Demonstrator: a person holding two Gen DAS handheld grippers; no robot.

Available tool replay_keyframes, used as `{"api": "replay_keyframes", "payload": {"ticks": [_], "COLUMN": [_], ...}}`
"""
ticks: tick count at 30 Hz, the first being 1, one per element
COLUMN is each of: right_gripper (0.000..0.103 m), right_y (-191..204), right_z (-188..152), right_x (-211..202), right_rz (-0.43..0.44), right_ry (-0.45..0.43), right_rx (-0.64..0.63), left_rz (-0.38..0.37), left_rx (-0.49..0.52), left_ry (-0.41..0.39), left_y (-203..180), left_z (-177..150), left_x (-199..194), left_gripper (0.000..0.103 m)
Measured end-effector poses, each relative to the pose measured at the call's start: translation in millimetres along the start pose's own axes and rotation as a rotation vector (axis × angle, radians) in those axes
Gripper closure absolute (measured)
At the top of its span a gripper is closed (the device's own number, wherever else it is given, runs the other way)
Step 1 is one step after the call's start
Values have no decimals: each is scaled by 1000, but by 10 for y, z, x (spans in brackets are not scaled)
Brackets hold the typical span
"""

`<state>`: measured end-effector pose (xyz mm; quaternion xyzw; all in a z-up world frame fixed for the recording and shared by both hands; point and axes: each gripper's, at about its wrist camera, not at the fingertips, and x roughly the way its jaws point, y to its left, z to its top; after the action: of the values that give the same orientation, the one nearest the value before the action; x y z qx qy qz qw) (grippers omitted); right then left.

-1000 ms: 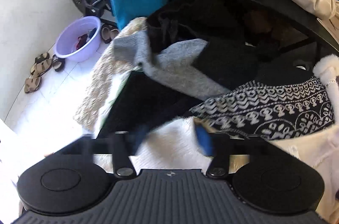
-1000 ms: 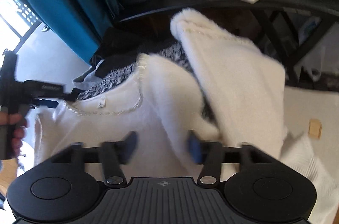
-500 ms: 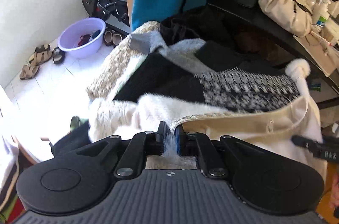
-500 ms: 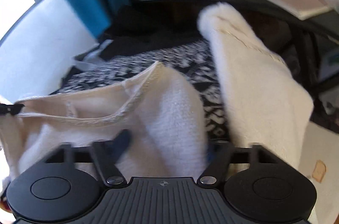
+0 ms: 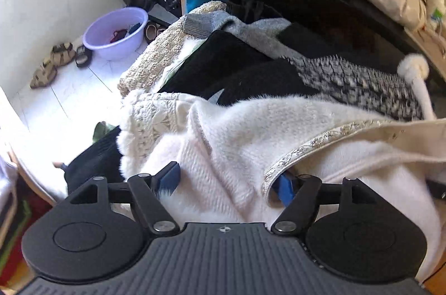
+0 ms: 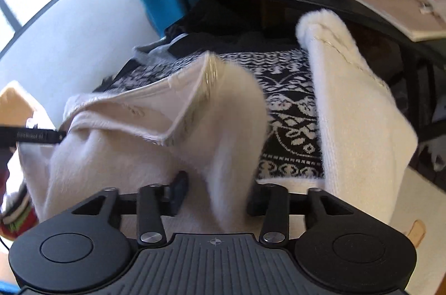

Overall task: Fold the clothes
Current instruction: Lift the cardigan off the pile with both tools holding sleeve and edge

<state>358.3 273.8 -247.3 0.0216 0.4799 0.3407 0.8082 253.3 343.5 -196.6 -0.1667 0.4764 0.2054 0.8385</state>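
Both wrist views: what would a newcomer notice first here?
The fluffy white sweater fills the foreground, bunched between the open fingers of both the left gripper and the right gripper. Behind it lies a black-and-white patterned knit. At far left on the floor sits a purple basin.

Each tool is matte black. The left gripper (image 5: 227, 182) has a ribbed grey-black body with a small crosshair mark at its front edge, two round black discs at either side, and angled link arms pinned by silver screws; its fingers (image 5: 170, 178) carry blue pads. The right gripper (image 6: 214, 193) is the same build, with dark fingers (image 6: 178, 187).
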Motion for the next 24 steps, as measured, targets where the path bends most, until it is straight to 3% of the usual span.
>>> {"api": "replay_keyframes", "payload": {"ticks": [1, 2, 3, 4, 5, 6, 8, 11, 14, 17, 21, 23, 24], "right_gripper": [53, 46, 44, 46, 57, 75, 91, 92, 92, 93, 93, 93, 93], "right_y": [-34, -67, -118, -163, -188, -184, -84, 72, 228, 449, 757, 777, 783], "right_z": [12, 25, 26, 31, 38, 61, 159, 309, 459, 636, 830, 860, 851], "right_x": [35, 70, 111, 147, 157, 143, -122, -532, -943, -1452, -2033, -2145, -2158], "right_rz": [4, 7, 18, 37, 48, 56, 69, 89, 109, 140, 137, 126, 100], "right_ry": [-5, -9, -12, -12, -11, -14, -98, -229, -360, -514, -674, -721, -716], "right_rx": [27, 53, 88, 125, 158, 178, 193, 215, 237, 219, 163, 144, 148], "left_rz": [-19, -38, -91, -95, -97, -95, -121, -159, -248, -304, -414, -444, -443], "left_rx": [-24, -47, -62, -65, -68, -61, -47, -48, -94, -67, 65, 143, 188], "left_ry": [-7, -15, -32, -50, -69, -120, -214, -341, -448, -539, -568, -524, -488], "left_y": [26, 52, 78, 68, 56, 40, 17, 17, 96, 104, 118, 108, 87], "left_z": [-1, -3, -4, -1, 3, 21, 109, 288, 472, 553, 460, 334, 255], "left_x": [3, 6, -27, -98, -171, -292, -578, -1015, -1408, -1764, -2009, -1946, -1871], "left_gripper": [36, 48, 85, 95, 95, 96, 96, 98, 98, 98, 94, 84, 70]}}
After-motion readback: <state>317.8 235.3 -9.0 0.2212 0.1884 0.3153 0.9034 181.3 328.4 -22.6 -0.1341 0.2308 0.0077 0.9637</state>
